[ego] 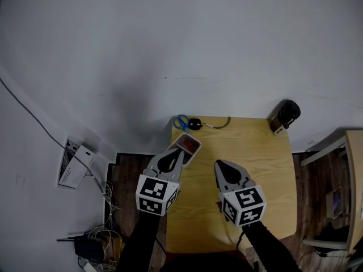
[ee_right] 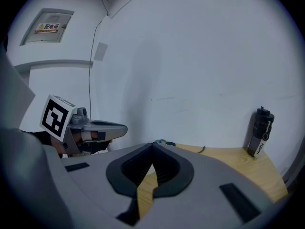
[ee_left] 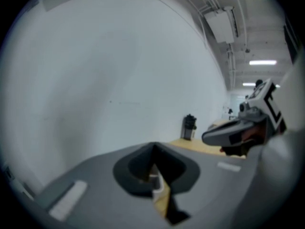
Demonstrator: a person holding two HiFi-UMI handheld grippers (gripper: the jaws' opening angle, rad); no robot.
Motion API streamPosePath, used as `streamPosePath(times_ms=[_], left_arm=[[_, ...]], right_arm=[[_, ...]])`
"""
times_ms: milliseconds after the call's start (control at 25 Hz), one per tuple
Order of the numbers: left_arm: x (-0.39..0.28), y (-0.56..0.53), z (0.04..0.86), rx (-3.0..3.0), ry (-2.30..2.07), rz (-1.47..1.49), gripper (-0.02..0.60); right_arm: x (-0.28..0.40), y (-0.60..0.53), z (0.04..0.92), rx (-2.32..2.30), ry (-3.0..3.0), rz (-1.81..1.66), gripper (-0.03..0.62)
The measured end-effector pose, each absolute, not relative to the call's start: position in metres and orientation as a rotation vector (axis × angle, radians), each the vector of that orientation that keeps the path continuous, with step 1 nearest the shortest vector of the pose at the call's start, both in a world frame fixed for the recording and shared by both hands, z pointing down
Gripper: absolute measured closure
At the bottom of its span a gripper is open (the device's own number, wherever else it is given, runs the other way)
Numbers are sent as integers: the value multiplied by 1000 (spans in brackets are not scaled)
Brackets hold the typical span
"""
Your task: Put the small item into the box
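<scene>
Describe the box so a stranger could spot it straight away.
Find the wooden table by the white wall, then its left edge, just this side of the blue-handled scissors. The box is the small pale open container there, the only thing holding something red.

The head camera sits high up and looks steeply down, so the whole wooden table [ego: 255, 169] shows far below, with the white wall [ego: 170, 38] behind it. The left gripper [ego: 177, 152] camera rides low, just over the table, close to its own jaws, and faces the wall. The right gripper [ego: 219, 164] camera does the same, right beside it. Each one sees the other gripper — and all three views share the dark bottle [ego: 283, 116] at the table's far edge.
</scene>
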State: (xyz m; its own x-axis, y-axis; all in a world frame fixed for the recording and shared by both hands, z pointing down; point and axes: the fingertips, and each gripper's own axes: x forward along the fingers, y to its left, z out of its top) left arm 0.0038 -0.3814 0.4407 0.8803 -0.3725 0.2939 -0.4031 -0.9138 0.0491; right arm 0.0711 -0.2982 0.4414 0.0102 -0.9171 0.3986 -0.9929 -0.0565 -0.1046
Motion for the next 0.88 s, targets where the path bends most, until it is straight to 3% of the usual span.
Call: streamPosePath(times_ms=[880], left_arm=[[-39, -317, 410, 2876, -847, 330, 580]], right_arm=[[72, -236, 403, 2057, -2142, 461, 586]])
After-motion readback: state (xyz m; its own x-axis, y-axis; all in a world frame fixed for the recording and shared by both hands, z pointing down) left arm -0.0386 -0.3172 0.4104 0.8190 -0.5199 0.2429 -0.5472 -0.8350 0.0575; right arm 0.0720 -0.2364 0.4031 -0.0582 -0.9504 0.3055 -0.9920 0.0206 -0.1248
